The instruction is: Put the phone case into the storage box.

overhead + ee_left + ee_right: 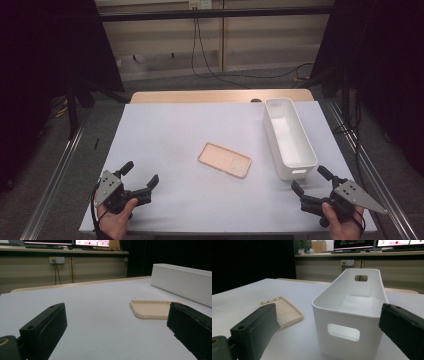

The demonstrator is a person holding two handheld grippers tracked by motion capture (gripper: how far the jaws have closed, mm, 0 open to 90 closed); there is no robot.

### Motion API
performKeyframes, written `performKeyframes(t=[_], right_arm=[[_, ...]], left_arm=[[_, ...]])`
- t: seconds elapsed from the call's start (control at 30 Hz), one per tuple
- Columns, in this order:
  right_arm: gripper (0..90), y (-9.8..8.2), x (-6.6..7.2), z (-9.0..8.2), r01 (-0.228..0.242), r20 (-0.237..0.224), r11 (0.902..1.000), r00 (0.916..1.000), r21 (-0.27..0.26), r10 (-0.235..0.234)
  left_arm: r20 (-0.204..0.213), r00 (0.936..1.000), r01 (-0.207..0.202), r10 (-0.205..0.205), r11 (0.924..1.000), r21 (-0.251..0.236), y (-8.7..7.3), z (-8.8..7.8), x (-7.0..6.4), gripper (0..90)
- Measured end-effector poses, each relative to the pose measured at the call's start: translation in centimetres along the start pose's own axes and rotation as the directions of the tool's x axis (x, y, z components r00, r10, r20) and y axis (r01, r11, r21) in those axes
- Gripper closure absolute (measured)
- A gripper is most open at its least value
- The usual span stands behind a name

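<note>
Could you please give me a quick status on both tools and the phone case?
Left tool open, empty, near table edge. Right tool open, empty, just short of the white bin. Phone case flat mid-table, untouched. Path to it clear.

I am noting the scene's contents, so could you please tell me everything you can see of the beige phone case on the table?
The phone case is a thin, pale beige shell, plastic or rubber by its look, with rounded corners and a low raised rim. It lies flat, hollow side up and empty, near the middle of the white table cover, turned at an angle. Small cutouts notch one end of its rim. The white bin stands apart beside it. Nothing touches it but the cover.
</note>
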State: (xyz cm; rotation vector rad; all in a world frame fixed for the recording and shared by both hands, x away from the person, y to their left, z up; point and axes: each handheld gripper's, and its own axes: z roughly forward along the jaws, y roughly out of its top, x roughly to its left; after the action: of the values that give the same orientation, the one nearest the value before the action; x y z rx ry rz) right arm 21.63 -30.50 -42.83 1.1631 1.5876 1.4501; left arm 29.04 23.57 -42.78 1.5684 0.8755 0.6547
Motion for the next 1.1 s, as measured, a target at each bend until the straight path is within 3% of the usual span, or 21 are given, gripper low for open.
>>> performKeyframes(t=[0.23,0.33,0.7,0.77,0.87,1.07,1.1], right_arm=[[1.2,0.0,0.0,-0.1,0.002,-0.008,1.0000,1.0000,-0.008,-0.002],[1.2,0.0,0.1,-0.1,0.007,-0.014,1.0000,0.9999,-0.006,-0.007],[1.2,0.0,0.2,0.2,0.003,-0.020,1.0000,0.9998,0.002,-0.003],[1.2,0.0,0.2,0.2,0.005,-0.018,1.0000,0.9998,0.003,-0.005],[1.2,0.0,0.2,0.3,0.012,-0.017,0.9999,0.9998,0.005,-0.012],[1.2,0.0,0.3,0.3,0.013,-0.020,0.9999,0.9997,0.006,-0.013],[1.2,0.0,0.2,0.3,0.011,-0.020,0.9999,0.9997,0.006,-0.011]], left_arm=[[0.029,0.9996,-0.001,0.001,0.9999,0.013,0.0,0.4,-0.6,2.4],[0.060,0.9982,-0.006,0.004,0.9997,0.023,-0.1,0.8,-1.2,2.5],[0.088,0.9958,-0.027,0.027,0.9996,0.007,0.5,2.3,-2.4,2.6],[0.113,0.9936,-0.006,0.006,1.0000,0.003,0.7,2.7,-2.6,4.0],[0.111,0.9939,-0.003,0.004,1.0000,-0.006,0.9,2.9,-2.7,3.9],[0.124,0.9917,-0.031,0.032,0.9995,-0.011,1.2,4.2,-3.5,3.9],[0.129,0.9895,-0.063,0.065,0.9978,-0.020,1.4,4.6,-3.8,4.2]])
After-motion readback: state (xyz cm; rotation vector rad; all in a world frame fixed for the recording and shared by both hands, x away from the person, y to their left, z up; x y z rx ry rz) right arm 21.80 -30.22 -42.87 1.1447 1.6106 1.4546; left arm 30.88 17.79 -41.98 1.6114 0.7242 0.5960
